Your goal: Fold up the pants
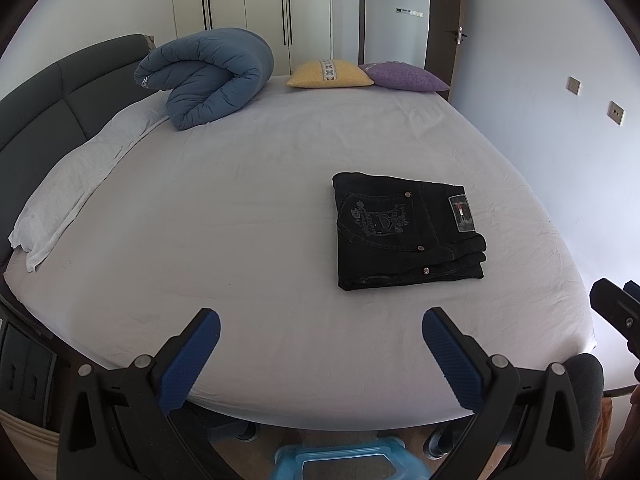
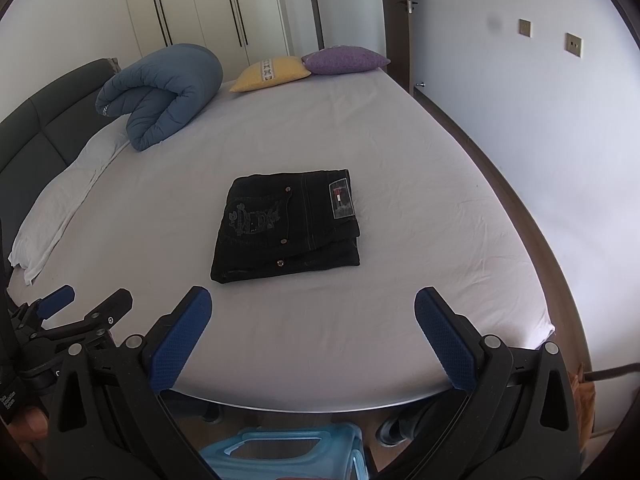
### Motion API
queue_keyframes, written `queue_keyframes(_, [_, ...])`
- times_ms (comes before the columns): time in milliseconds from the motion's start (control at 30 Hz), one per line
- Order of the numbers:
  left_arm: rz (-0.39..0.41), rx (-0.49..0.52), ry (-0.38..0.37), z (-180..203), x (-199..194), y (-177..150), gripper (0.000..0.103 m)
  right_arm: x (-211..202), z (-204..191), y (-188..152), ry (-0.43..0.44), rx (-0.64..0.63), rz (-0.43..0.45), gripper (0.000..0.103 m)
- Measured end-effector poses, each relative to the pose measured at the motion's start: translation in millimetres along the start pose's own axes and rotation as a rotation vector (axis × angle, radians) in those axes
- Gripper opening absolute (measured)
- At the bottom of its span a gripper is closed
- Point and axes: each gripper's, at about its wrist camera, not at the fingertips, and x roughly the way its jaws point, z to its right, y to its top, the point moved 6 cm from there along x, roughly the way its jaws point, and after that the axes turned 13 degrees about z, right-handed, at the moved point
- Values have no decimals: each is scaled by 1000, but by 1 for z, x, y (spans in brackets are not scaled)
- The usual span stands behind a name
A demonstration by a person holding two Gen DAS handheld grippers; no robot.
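A: How do the grippers stand?
B: The left gripper is spread wide, blue pads apart, nothing between them, over the near edge of the bed. The right gripper is spread the same way, also holding nothing

A: And the pants?
B: The black pants lie folded in a compact stack on the white sheet, well apart from both grippers, back pocket and label facing up

A: Farther off?
B: A rolled blue duvet near the headboard, and a yellow pillow touching a purple pillow at the far edge
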Motion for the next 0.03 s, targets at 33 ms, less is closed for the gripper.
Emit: queue_keyframes(33, [-2, -4, -7, 1, 0, 0, 103, 0, 0, -1, 0, 3, -1, 103])
